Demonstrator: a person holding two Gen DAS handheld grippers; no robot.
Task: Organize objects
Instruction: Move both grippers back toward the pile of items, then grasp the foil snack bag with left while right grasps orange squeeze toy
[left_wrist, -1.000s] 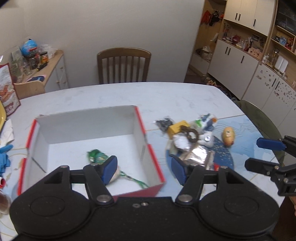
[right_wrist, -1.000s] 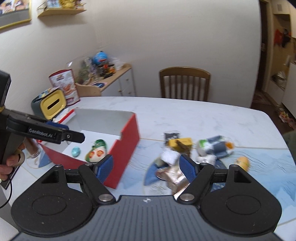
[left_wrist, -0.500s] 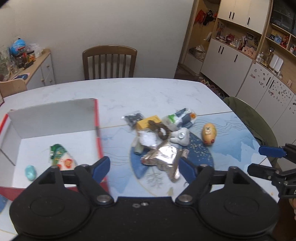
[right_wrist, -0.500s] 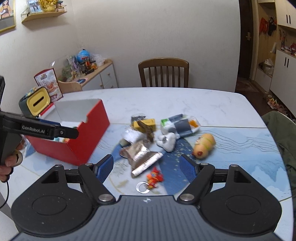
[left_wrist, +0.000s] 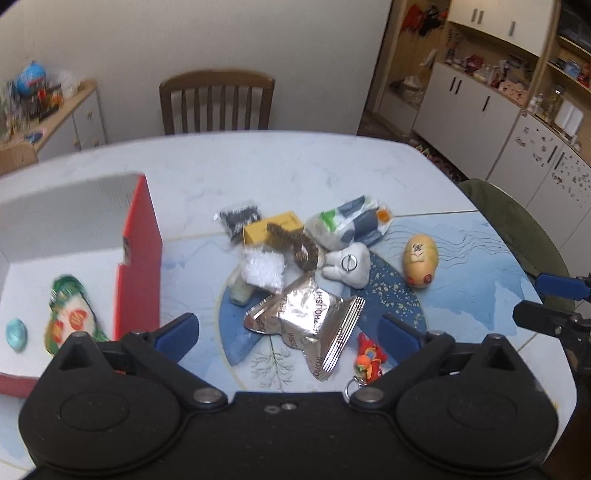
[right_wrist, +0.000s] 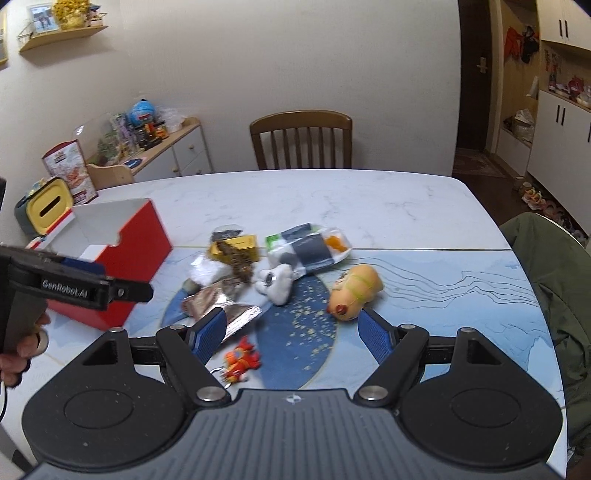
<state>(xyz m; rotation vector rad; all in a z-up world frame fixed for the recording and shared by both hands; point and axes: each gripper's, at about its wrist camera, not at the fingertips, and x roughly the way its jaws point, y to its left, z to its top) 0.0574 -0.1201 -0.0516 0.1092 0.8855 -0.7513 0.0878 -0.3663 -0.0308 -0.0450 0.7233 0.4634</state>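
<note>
A red box with a white inside stands at the table's left; a green packet and a small blue ball lie in it. A pile sits mid-table: silver foil wrapper, white tooth-shaped toy, yellow box, plastic snack bag, brown ring, orange potato-like toy and a red keychain figure. My left gripper hangs open above the foil wrapper. My right gripper is open over the blue placemat, holding nothing.
A wooden chair stands at the far side. A sideboard with clutter lines the left wall, white cupboards the right. A green-covered chair sits at the table's right edge. A yellow-lidded container stands behind the box.
Both views have swung right, from over the box to over the pile. The red keychain figure has come into view near both grippers. Both grippers stayed open.
</note>
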